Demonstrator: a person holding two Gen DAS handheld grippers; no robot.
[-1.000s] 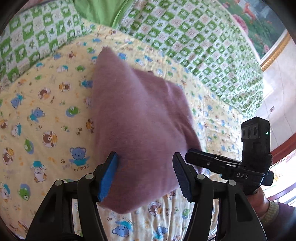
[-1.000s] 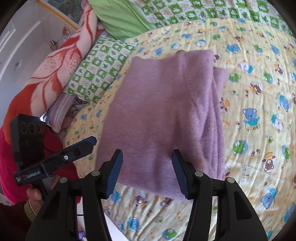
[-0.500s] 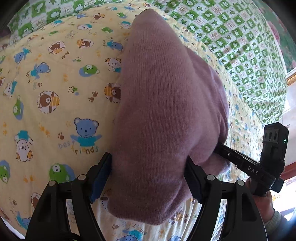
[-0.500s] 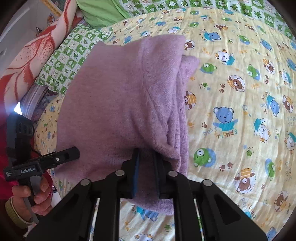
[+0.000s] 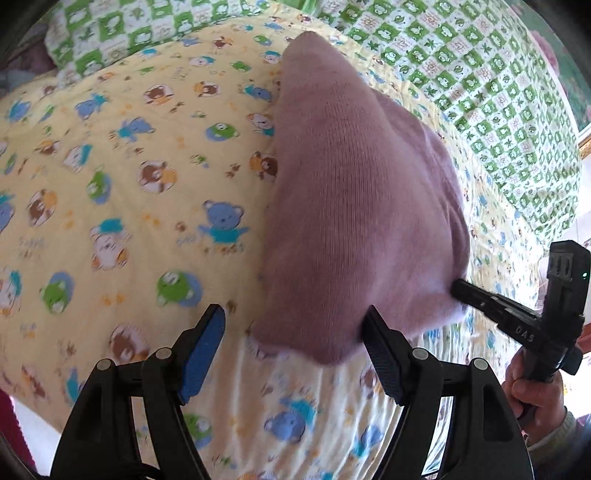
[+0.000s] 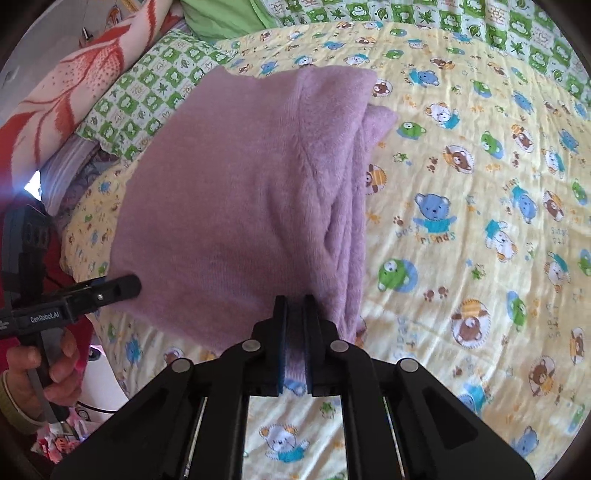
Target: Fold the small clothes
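Observation:
A folded mauve knit garment (image 5: 362, 206) lies on the yellow bear-print quilt (image 5: 122, 192); it also fills the middle of the right wrist view (image 6: 236, 199). My left gripper (image 5: 295, 347) is open, its jaws wide apart, just short of the garment's near edge, and holds nothing. My right gripper (image 6: 295, 314) is shut on the near edge of the garment, with mauve cloth pinched between its blue pads. The right gripper also shows at the right of the left wrist view (image 5: 458, 286), touching the garment's corner.
A green-and-white checked cover (image 5: 491, 85) lies beyond the quilt. A checked pillow (image 6: 147, 88), a red-and-white blanket (image 6: 62, 92) and a green cloth (image 6: 218, 18) lie at the far left. The bed edge runs along the left (image 6: 103, 354).
My left gripper pulled back from around the garment and now stands clear of its near edge. My right gripper closed on the garment's edge half a second ago and stays shut.

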